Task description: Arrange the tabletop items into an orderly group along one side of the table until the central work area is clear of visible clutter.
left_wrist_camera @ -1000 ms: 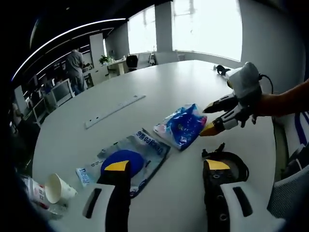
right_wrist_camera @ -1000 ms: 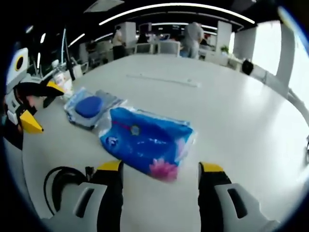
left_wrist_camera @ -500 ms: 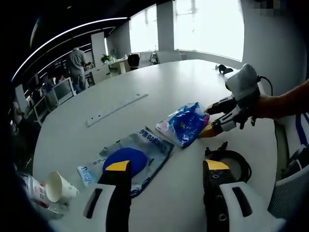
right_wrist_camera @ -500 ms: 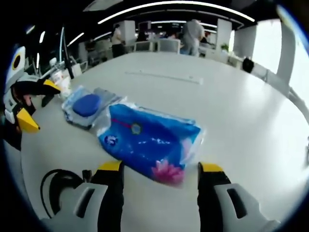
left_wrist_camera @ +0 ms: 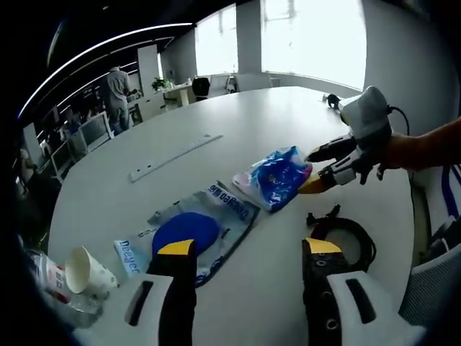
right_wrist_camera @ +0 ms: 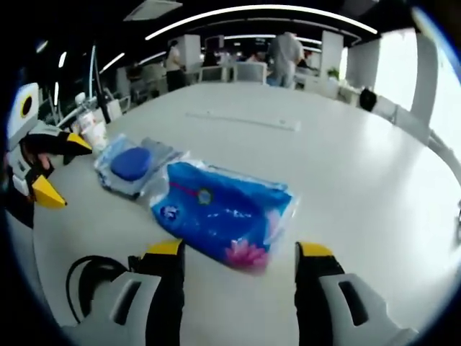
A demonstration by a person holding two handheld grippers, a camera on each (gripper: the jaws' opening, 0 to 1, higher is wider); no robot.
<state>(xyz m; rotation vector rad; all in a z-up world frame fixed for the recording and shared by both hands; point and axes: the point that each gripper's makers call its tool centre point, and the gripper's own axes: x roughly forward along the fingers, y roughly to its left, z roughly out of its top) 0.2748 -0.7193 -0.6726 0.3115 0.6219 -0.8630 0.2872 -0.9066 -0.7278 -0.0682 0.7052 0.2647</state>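
Observation:
A blue tissue pack (left_wrist_camera: 274, 178) (right_wrist_camera: 218, 211) lies mid-table. My right gripper (right_wrist_camera: 240, 249) (left_wrist_camera: 311, 173) is open, its yellow tips flanking the pack's near end without closing on it. To the pack's left lies a clear bag with a blue round pad (left_wrist_camera: 193, 231) (right_wrist_camera: 132, 163). My left gripper (left_wrist_camera: 250, 247) (right_wrist_camera: 63, 167) is open and holds nothing; its left jaw hangs over the clear bag. A black coiled cable (left_wrist_camera: 347, 236) (right_wrist_camera: 89, 278) lies near the table edge, close to both grippers.
A paper cup (left_wrist_camera: 83, 270) lies tipped beside a crumpled plastic bottle (left_wrist_camera: 45, 277) at the table's near left edge. A long pale strip (left_wrist_camera: 175, 156) (right_wrist_camera: 245, 120) lies farther out on the white table (left_wrist_camera: 266, 115). People stand among desks in the background.
The right gripper edged toward the tissue pack, then eased back slightly. The left gripper's camera shifted a little. Nothing was grasped or moved.

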